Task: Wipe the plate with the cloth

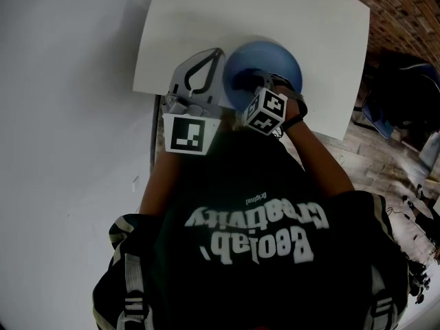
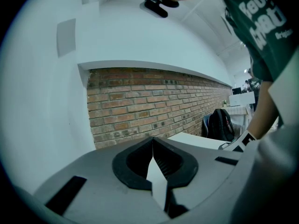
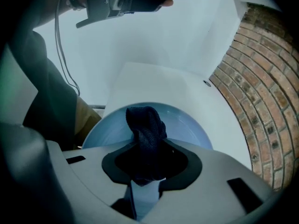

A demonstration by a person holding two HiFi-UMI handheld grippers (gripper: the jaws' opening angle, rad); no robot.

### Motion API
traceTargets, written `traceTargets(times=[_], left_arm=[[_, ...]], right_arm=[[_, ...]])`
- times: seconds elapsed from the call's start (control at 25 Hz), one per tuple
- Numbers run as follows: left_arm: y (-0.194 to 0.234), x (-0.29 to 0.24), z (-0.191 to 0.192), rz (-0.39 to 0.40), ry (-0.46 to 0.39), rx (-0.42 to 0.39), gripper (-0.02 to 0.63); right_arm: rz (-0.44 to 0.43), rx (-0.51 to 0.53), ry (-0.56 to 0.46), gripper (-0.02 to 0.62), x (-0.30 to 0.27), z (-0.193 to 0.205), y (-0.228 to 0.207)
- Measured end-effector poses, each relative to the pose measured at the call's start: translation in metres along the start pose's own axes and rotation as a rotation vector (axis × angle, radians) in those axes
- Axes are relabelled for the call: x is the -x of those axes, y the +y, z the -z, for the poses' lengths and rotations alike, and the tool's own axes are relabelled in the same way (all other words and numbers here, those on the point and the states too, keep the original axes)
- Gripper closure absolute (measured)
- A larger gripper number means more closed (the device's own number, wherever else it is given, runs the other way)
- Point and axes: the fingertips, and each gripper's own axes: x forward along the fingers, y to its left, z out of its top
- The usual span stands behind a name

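At upper centre of the head view, the white table carries the blue plate near its lower edge, with both of your grippers at the plate's lower left. That view hides the jaws of your right gripper behind its marker cube. Only the right gripper view shows them, clamped on the dark cloth. The left gripper view shows neither plate nor cloth, only a brick wall and a dark backpack at right. Your left gripper is tilted up off the table, its jaw tips meeting with nothing between them. The cloth is bunched into a column. Its long axis runs up the frame, in line with the jaws, and its free end lies over the plate's middle.
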Motion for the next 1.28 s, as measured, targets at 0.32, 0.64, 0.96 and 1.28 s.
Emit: traceTargets(times=[0.32,0.64,0.96,1.28], left_arm=[[0.005,0.004,0.001,-0.004,-0.007,0.002,0.603],[0.003,-0.001,0.001,0.007,0.0,0.0,0.603],[-0.008,-0.006,-0.002,0.035,-0.012,-0.008,0.603],[-0.024,-0.008,-0.004,0.065,-0.011,-0.01,0.603]], right_arm=[[0.076,-0.039,0.014,0.499,-0.011,-0.004,-0.043],[0.16,-0.123,0.061,0.499,-0.002,0.034,-0.082],[0.184,-0.149,0.109,0.499,0.019,0.072,-0.08],[0.15,-0.122,0.123,0.499,0.038,0.091,-0.036]])
